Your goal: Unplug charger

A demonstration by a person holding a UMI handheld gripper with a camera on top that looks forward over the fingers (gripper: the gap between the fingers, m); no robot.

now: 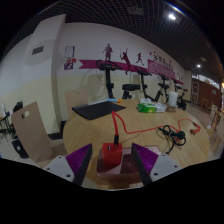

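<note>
In the gripper view, the tool (111, 162) stands partly open, its two purple pads (74, 160) spread to either side of a red charger (111, 153). The charger sits between the fingers with a narrow gap showing at each side, so neither pad seems to press on it, though the view is dim here. It is seated on a brown block (117, 176) that lies low between the fingertips; what the block is cannot be told. A red cable (119, 124) runs from the charger away across the wooden floor (95, 125) to a loose tangle of wires (172, 133). Beyond lie a dark mat (97, 109), a treadmill (108, 80) and other gym machines against a white wall (45, 60) with figure decals.
</note>
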